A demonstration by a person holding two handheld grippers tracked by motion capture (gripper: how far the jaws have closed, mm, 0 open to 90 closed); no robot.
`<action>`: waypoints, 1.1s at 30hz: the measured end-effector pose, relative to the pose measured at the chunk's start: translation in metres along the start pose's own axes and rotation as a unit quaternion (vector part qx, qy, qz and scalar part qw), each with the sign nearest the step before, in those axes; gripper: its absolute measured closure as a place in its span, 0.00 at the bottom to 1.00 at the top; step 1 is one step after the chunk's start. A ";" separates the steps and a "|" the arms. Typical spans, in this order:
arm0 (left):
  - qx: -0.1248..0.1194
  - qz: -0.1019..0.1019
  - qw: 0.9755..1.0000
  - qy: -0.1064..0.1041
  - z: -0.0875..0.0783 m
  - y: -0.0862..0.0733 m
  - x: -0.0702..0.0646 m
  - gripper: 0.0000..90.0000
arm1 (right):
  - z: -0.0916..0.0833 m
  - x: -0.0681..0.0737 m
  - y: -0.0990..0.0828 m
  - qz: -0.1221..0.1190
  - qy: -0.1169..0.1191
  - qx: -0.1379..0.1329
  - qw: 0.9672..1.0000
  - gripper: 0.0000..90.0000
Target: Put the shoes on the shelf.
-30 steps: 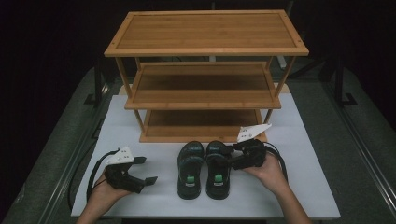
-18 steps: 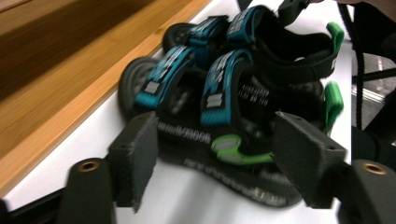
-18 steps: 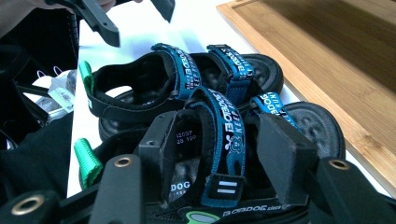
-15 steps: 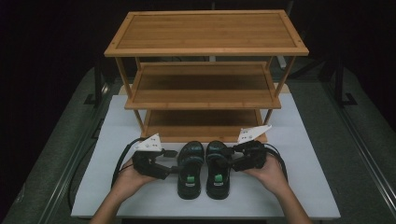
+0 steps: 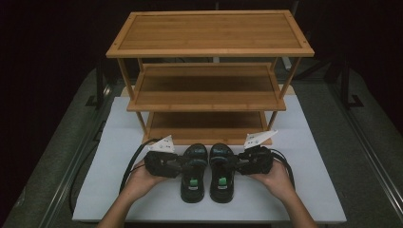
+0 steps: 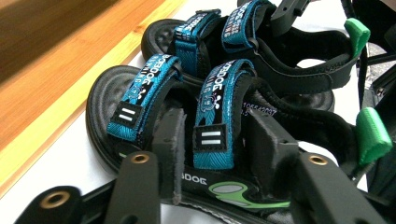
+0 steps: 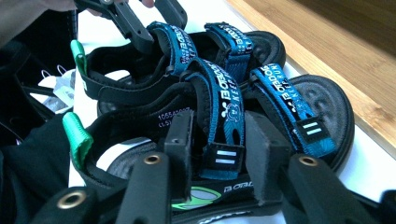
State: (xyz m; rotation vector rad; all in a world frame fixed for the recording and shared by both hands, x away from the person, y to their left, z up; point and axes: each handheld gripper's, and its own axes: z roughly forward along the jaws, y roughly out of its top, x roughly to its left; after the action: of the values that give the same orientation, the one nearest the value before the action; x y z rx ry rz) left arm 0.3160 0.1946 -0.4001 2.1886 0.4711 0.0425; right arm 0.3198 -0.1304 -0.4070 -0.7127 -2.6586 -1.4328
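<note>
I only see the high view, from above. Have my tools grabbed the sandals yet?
Observer: Not quite. The left tool has a blue strap of the left sandal between its jaws. They have just been closing, but gaps show beside the pads.
Operator: And my other one?
Observer: The right tool straddles a blue strap of the right sandal the same way. Its jaws have just been closing too and seem not to press yet.
Operator: Is anything written on them?
Observer: Yes, white lettering runs along the straps.
</note>
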 end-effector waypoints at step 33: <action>-0.101 -0.009 0.985 0.137 0.017 0.031 0.049 0.79 | 0.011 -0.046 0.045 -0.010 -0.105 -0.068 0.992 0.76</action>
State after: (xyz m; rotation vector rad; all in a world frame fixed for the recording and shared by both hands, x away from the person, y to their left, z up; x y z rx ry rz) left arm 0.3749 0.1824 -0.3933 1.9855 0.6127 0.3687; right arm 0.3813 -0.1184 -0.3896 -0.8972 -2.7455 -1.6444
